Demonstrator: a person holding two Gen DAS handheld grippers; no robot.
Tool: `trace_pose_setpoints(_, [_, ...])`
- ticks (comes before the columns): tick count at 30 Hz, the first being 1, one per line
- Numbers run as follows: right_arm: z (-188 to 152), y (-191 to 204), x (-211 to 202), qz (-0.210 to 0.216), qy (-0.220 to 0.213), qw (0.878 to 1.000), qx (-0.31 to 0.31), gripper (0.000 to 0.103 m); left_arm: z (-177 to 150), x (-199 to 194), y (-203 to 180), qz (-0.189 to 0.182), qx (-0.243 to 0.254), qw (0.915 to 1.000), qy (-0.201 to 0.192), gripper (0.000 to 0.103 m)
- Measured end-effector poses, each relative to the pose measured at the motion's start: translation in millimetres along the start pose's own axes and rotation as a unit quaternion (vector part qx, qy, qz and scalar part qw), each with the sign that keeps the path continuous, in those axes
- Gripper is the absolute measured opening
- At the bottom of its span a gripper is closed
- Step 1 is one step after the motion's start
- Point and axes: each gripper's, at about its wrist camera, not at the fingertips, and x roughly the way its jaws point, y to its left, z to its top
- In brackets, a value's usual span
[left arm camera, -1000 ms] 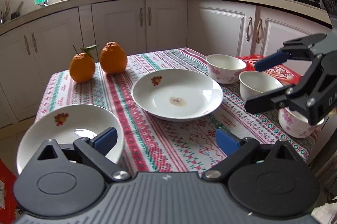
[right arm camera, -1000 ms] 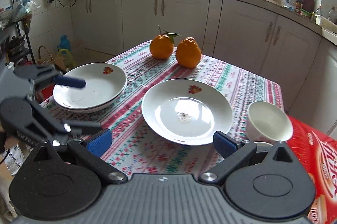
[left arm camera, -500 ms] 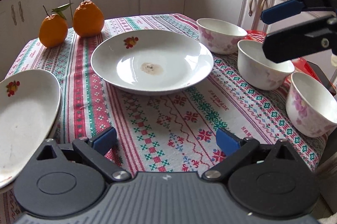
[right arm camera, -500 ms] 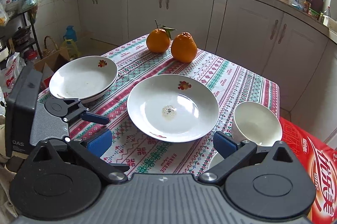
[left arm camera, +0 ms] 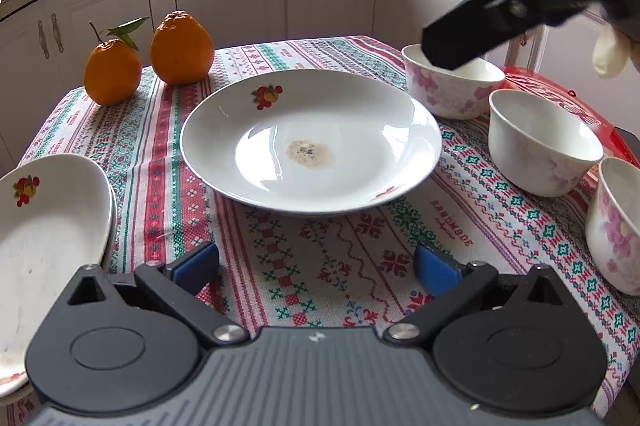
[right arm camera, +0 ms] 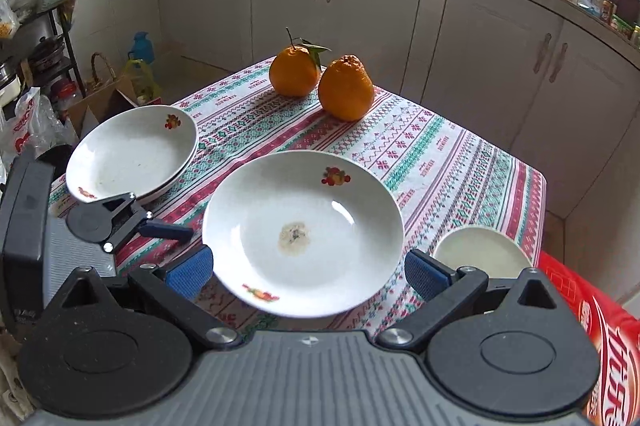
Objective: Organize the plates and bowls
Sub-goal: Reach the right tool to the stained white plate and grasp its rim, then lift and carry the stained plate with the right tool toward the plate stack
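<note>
With both the left gripper (left arm camera: 316,268) and right gripper (right arm camera: 308,272) spread wide and empty, the left's jaws having just been opening, we approach the soiled plate (left arm camera: 311,139); next, we judge, one gripper must clamp its rim to carry it onto the plate stack (right arm camera: 132,151).

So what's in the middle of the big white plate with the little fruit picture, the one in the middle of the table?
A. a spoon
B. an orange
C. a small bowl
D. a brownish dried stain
D: the big white plate with the fruit picture carries only a brownish dried stain at its centre; the two oranges sit apart on the tablecloth.

"HANDMADE" on tablecloth (left arm camera: 452,222)
</note>
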Motion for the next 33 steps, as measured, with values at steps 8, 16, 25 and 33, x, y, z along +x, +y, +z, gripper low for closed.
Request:
trace_pose_setpoints(8, [30, -35, 52, 0.05, 0.043, 0.998, 0.025, 0.103, 6, 5, -1, 0.006, -0.006, 0.9999, 0.011, 0.103])
trace_pose_setpoints(16, [46, -57, 100, 0.062, 0.082, 0.994, 0.036, 0.103, 10, 8, -2, 0.004, -0.005, 0.9999, 0.008, 0.103])
trace_pose_setpoints(25, [53, -71, 141, 0.07, 0.103, 0.991, 0.038, 0.101, 11, 9, -3, -0.004, -0.001, 1.0, 0.005, 0.1])
trace_pose_setpoints(33, [55, -74, 157, 0.086, 0.111, 0.989, 0.042, 0.087, 12, 8, -3, 0.003, 0.005, 1.0, -0.005, 0.095])
